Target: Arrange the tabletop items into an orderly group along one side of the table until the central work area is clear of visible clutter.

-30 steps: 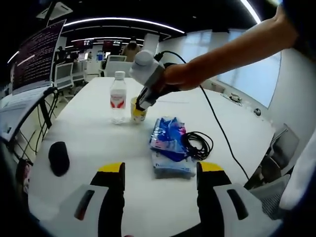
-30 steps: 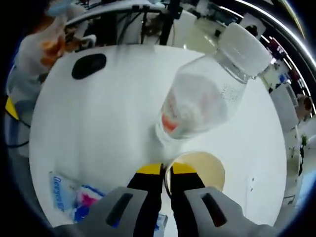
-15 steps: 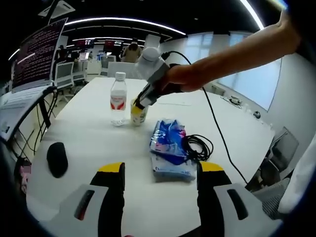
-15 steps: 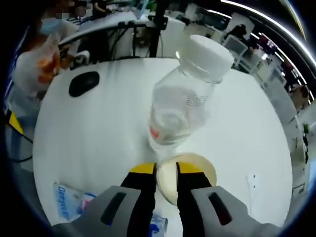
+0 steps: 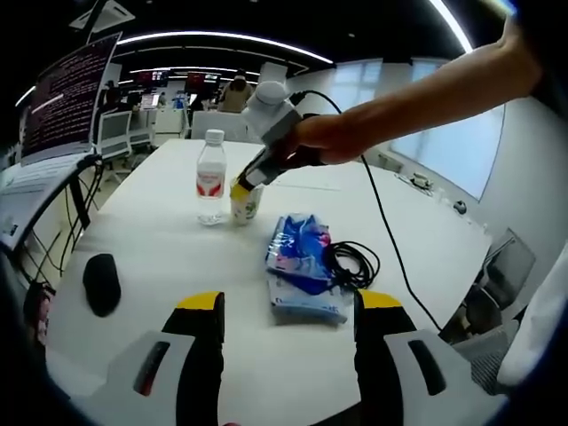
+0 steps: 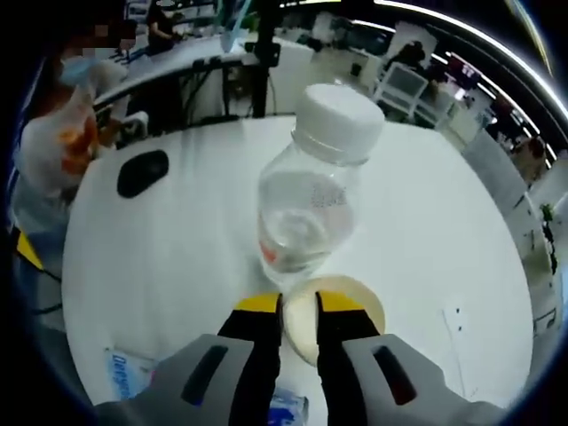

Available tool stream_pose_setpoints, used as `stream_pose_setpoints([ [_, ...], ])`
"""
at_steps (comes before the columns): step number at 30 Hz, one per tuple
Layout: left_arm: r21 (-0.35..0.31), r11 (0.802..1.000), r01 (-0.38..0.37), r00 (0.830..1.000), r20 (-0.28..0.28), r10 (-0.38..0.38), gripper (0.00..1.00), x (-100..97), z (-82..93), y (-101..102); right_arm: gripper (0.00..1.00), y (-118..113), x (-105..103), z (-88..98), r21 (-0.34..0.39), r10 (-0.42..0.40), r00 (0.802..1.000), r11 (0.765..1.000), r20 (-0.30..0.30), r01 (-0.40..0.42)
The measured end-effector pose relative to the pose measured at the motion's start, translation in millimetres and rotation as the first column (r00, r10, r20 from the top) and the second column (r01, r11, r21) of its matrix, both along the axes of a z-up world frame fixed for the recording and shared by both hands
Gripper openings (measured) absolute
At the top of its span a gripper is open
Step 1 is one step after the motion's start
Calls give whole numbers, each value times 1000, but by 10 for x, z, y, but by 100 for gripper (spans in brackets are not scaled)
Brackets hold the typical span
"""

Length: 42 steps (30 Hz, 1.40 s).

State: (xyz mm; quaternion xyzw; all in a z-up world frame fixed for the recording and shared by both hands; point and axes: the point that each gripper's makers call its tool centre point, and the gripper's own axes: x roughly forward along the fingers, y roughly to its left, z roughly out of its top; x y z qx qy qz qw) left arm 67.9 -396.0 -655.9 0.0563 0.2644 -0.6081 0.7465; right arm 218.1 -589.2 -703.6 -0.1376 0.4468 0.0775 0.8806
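No word or number comes through clearly here. Upper left of the left gripper view, a large screen (image 5: 64, 99) carries rows of text too small to read. The water bottle (image 5: 209, 176) wears a red label, illegible. Lower left of the right gripper view, blue lettering on the blue packet (image 6: 133, 380), unreadable too.
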Motion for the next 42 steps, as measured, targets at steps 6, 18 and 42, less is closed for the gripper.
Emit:
stream_pose_setpoints([
  [6, -5, 1000, 5, 1000, -6, -5, 59, -1, 11, 15, 16, 35, -9, 90, 8, -16, 999, 1000, 27, 16],
  [18, -9, 998, 64, 998, -5, -64, 59, -103, 56, -23, 21, 100, -178, 341, 46, -63, 992, 997, 113, 58],
  [42, 21, 985, 171, 985, -41, -170, 57, -342, -51, 69, 26, 383, -1431, 476, 143, -307, 920, 950, 243, 279],
])
